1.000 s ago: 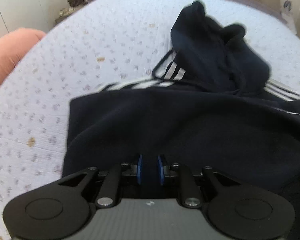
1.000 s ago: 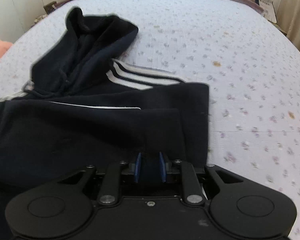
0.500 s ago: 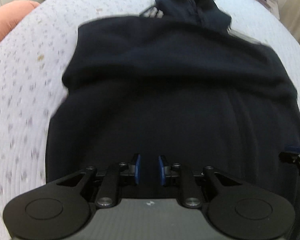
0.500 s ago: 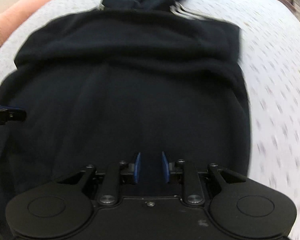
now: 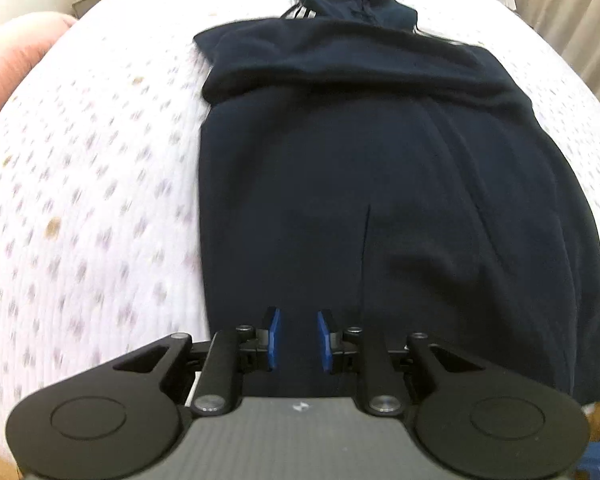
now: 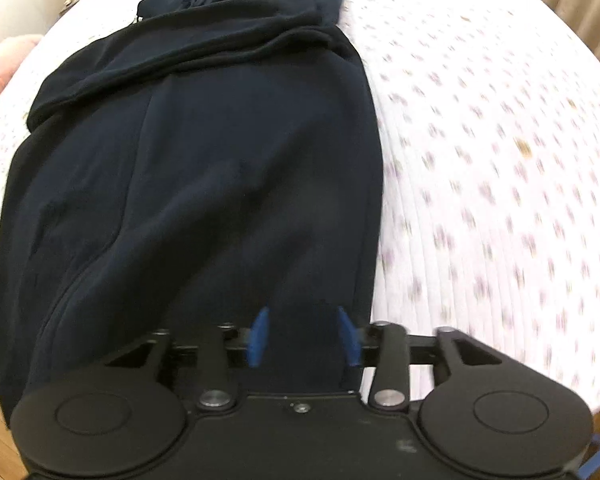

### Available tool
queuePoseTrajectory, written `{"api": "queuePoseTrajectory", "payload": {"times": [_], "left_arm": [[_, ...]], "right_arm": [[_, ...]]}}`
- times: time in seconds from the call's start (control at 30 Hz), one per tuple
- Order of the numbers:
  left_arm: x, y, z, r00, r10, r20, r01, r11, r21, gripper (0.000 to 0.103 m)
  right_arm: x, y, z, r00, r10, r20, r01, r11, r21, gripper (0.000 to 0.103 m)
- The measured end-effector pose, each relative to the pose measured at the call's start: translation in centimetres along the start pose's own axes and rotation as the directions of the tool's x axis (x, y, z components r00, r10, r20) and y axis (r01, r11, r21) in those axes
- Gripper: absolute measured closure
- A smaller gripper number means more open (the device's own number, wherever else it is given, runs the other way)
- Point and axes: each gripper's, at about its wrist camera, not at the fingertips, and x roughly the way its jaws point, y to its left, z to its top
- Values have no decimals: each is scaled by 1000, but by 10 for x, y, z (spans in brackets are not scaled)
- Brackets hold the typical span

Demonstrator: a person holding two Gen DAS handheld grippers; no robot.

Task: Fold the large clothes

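On patterned bedspread (image 5: 100,184): dark hoodie (image 5: 380,184).

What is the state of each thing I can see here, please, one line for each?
Dark hoodie: spread lengthwise on the bed, sleeves folded across the chest, hood bunched at the far end.
Left hand-held gripper: jaws slightly apart, just been opening, dark fabric between them.
Right hand-held gripper: jaws wide, just been opening, above the near hem.
Bedspread: flat.
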Motion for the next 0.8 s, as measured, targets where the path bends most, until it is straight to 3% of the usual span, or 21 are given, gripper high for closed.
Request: {"api": "queuePoseTrajectory", "payload": {"times": [0.03, 0.07, 0.2, 0.23, 0.33, 0.47, 0.5, 0.57, 0.6, 0.67, 0.8], "left_arm": [[-5, 2, -9, 1000, 1, -9, -1, 1000, -6, 72], [-8, 5, -16, 1000, 7, -20, -7, 1000, -15, 60], [-29, 17, -42, 999, 35, 2, -35, 999, -34, 44], [-33, 18, -48, 999, 36, 3, -36, 999, -32, 35], [-33, 23, -61, 1000, 14, -26, -16, 998, -53, 32], [-30, 27, -76, 998, 0, -58, -5, 997, -80, 32], [-25, 29, -78, 998, -3, -67, -2, 997, -82, 32], [-24, 29, -83, 997, -2, -80, -5, 996, -86, 34], [-23, 29, -84, 996, -4, -85, -4, 996, -89, 34], [-21, 26, -86, 996, -10, -92, 1, 995, -98, 36], [-18, 19, -89, 995, -15, -100, 5, 994, -105, 37]], "right_arm": [[-2, -1, -8, 1000, -8, -3, 8, 1000, 15, 26], [-2, -2, -16, 1000, -21, -7, 21, 999, 32, 25], [4, -9, -40, 999, -34, -27, 37, 994, 107, 25], [6, -10, -44, 999, -30, -34, 34, 992, 124, 25], [11, -7, -54, 999, -18, -39, 23, 989, 144, 25], [29, 7, -59, 996, -83, -39, 87, 989, 115, 24], [31, 10, -61, 994, -100, -36, 103, 989, 102, 31], [27, 17, -62, 993, -114, -10, 115, 990, 80, 74], [23, 20, -63, 992, -128, -2, 128, 990, 56, 90], [16, 14, -65, 988, -153, 22, 152, 987, 49, 92], [0, -22, -73, 979, -200, 38, 193, 971, 142, 97]]}}
